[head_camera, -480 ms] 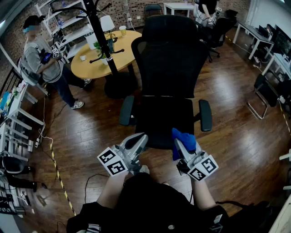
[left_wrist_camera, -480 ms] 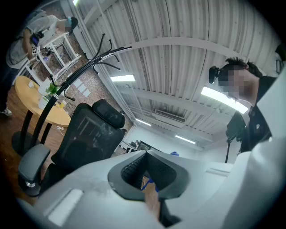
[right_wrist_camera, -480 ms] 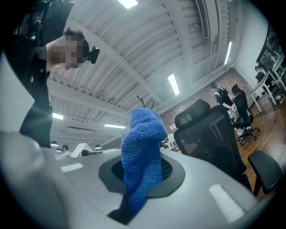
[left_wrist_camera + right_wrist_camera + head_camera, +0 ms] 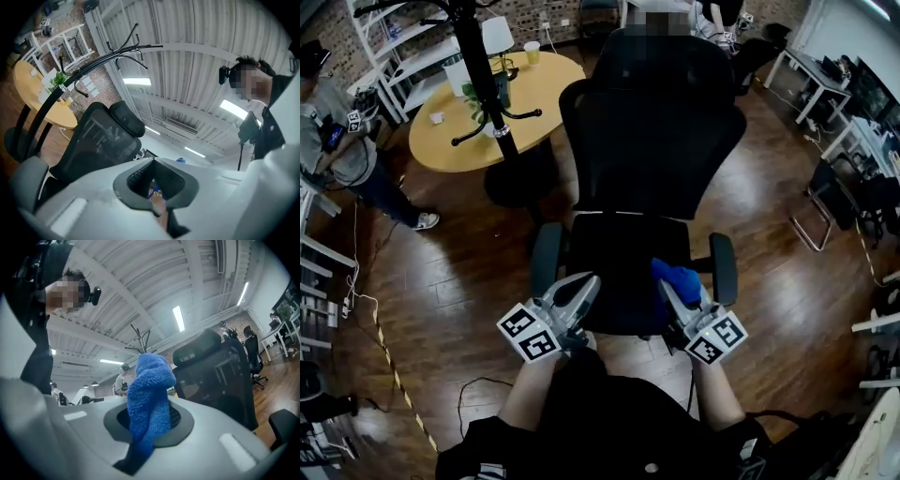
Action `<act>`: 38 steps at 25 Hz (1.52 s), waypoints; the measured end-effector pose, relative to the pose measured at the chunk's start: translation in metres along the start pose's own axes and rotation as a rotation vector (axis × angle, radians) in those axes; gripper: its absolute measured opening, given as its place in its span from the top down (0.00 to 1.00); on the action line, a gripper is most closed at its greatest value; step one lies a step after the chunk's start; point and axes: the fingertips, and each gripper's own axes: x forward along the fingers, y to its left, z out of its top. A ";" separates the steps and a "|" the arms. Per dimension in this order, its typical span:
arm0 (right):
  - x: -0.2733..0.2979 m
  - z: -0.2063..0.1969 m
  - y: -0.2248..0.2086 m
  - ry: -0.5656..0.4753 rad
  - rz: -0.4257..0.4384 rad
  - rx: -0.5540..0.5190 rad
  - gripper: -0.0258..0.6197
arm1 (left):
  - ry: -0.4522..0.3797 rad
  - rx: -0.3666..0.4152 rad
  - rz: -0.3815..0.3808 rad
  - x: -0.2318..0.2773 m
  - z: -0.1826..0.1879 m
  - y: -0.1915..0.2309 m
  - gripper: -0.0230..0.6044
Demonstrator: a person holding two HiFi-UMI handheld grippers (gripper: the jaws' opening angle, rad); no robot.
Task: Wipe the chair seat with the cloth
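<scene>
Right gripper [image 4: 672,292] is held over the front right edge of the black chair seat [image 4: 623,246] — jaws clamped on the blue cloth [image 4: 682,277]. The cloth is bunched up from the jaws, just above the seat's front right corner; contact with the seat cannot be made out. Left gripper [image 4: 584,283] is held at the seat's front left edge — jaws pressed together, nothing gripped. A round wooden table [image 4: 539,80] is seen beyond the seat, back left.

My left gripper [image 4: 584,282] and right gripper [image 4: 666,284] are pale grey tapered shells with dark ribbed pads [image 4: 139,175], each carrying a white cube [image 4: 530,335] printed with black square markers. I wear a black top [image 4: 609,417] and a black head camera [image 4: 224,76].
</scene>
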 end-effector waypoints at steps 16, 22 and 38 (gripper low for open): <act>0.197 -0.184 -0.193 0.352 -0.097 0.115 0.91 | -0.022 -0.155 0.194 0.022 -0.008 0.155 0.98; 0.277 -0.347 -0.249 0.630 -0.077 0.108 0.91 | 0.024 -0.179 0.276 0.023 -0.065 0.210 0.98; 0.279 -0.426 -0.308 0.811 -0.230 0.029 0.91 | 0.085 -0.229 0.283 0.043 -0.091 0.246 0.98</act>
